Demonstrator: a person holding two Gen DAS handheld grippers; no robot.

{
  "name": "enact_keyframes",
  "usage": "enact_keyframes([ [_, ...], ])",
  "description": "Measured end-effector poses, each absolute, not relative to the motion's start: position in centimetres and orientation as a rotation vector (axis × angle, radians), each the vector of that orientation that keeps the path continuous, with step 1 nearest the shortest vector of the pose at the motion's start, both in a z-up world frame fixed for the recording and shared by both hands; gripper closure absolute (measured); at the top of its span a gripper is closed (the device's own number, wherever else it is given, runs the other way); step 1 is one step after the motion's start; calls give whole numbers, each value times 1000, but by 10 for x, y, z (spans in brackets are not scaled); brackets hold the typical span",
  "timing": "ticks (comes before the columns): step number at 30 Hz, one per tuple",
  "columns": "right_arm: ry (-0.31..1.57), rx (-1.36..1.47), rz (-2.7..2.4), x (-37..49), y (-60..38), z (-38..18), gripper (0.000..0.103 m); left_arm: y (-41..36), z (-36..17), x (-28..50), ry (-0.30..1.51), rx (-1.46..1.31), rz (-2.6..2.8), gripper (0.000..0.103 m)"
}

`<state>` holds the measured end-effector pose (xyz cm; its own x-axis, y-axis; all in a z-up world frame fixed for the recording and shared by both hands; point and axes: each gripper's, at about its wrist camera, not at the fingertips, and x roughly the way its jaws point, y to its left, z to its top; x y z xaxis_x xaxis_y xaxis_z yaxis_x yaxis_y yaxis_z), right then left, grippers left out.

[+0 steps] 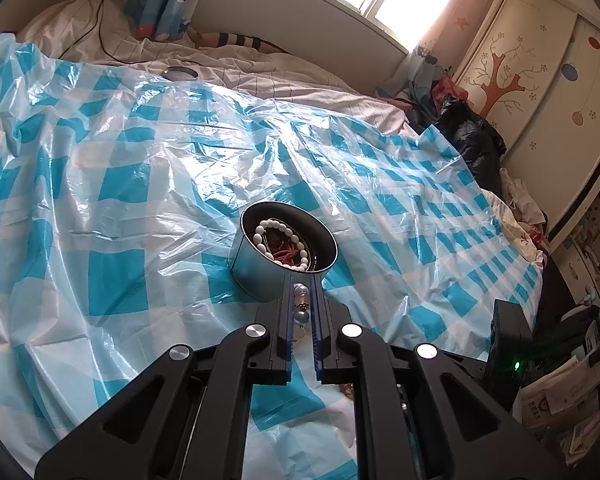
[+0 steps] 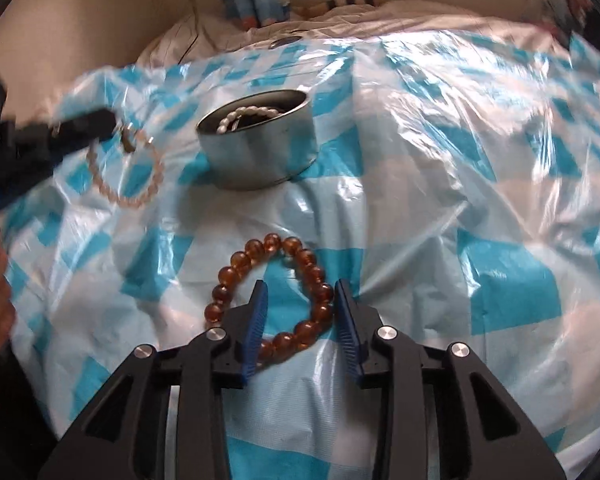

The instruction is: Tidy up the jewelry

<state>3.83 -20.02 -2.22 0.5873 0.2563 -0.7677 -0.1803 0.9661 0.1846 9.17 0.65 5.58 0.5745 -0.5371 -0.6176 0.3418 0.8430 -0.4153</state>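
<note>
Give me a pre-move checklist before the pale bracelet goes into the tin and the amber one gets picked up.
1. Left tongs gripping the pale bead bracelet: ok, shut on it, loop hanging below.
2. Tin uncovered and upright on the blue checked plastic sheet: ok.
3. Room in the tin: ok, a white bead bracelet and some reddish pieces lie inside, space remains.
4. Pale bracelet above the tin mouth: not ok, it hangs beside the tin.
5. Right tongs around the amber bead bracelet: ok, one side of the loop lies between them.
6. Right tongs closed on the amber beads: not ok, pads not pressing.
</note>
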Motion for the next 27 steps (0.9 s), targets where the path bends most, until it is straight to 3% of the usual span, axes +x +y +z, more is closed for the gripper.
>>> enact_keyframes([
  [2, 903, 107, 267, 37, -203, -21, 91, 7, 56, 92, 808, -266, -521, 96],
  [15, 672, 1071, 730, 42, -285, -31, 91, 7, 54, 93, 814, -274, -532, 96],
  [27, 607, 1144, 825, 49, -287, -19, 91, -10, 72, 88, 765, -270, -588, 96],
])
